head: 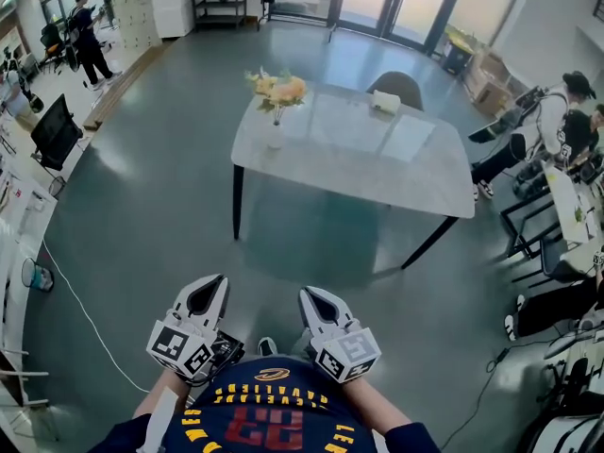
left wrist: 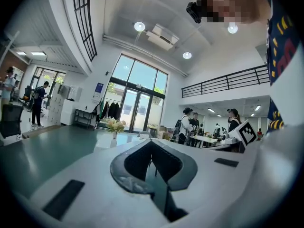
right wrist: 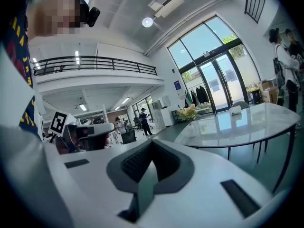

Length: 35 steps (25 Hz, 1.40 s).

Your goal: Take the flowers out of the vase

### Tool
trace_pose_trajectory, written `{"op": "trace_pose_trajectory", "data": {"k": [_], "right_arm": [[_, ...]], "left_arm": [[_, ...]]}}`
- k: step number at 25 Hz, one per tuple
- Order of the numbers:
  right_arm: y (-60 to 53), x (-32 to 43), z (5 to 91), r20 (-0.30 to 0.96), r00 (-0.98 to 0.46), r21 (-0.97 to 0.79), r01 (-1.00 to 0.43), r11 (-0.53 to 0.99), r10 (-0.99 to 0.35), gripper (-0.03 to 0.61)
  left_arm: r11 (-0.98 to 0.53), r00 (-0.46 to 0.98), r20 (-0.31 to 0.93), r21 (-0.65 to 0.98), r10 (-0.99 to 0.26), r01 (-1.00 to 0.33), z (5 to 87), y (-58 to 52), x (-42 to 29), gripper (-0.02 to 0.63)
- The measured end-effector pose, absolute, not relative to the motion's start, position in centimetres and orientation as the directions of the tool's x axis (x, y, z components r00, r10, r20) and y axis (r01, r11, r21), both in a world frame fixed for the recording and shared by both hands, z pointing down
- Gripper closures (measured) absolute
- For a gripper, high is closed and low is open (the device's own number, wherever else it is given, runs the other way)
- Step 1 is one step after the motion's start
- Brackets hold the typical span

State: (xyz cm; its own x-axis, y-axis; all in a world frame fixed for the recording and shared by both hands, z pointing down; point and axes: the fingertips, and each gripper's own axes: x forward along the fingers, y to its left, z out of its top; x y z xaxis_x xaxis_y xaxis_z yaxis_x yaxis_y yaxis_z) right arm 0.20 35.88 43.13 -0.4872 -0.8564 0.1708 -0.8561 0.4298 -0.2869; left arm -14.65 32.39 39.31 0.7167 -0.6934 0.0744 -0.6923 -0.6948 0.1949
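My left tongs [head: 211,289] and right tongs [head: 313,298] are closed and empty, well apart from the flowers [head: 278,90], upright in the vase [head: 275,138] on the counter [head: 377,163] ahead, nearer my left.

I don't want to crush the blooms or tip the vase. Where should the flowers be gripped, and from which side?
Grip the flowers by the bare stems between the blooms and the mouth of the vase. They stand upright near the left edge of the table, so come in level from that open side, then probably lift straight up. The blooms look too wide and soft to pinch.
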Motion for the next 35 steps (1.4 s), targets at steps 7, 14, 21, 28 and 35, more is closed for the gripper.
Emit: {"op": "trace_pose_trajectory", "data": {"k": [7,14,21,28,35], "right_arm": [[34.5,1.1,44.8,0.208,-0.467,-0.308,-0.865,0.395,-0.86,0.586],[29.1,1.3,45.6,0.191,-0.513,-0.343,-0.834,0.433,-0.837,0.586],[22.6,2.3,45.2,0.179,-0.56,-0.369,-0.8,0.472,-0.809,0.586],[17.4,4.8,45.4,0.168,-0.574,-0.409,-0.781,0.473,-0.802,0.586],[13.2,7.9,45.2,0.138,-0.577,-0.436,-0.765,0.473,-0.805,0.586]], "left_arm": [[-0.708,0.738,0.094,0.224,-0.668,-0.67,40.8,30.3,-13.3,0.612],[-0.688,0.711,0.112,0.186,-0.695,-0.702,40.7,26.1,-12.7,0.611],[-0.649,0.672,0.122,0.185,-0.73,-0.738,40.1,20.3,-11.7,0.611],[-0.664,0.682,0.134,0.157,-0.719,-0.731,39.1,15.7,-8.0,0.612],[-0.669,0.679,0.141,0.115,-0.721,-0.734,38.1,11.6,-4.6,0.612]]}}
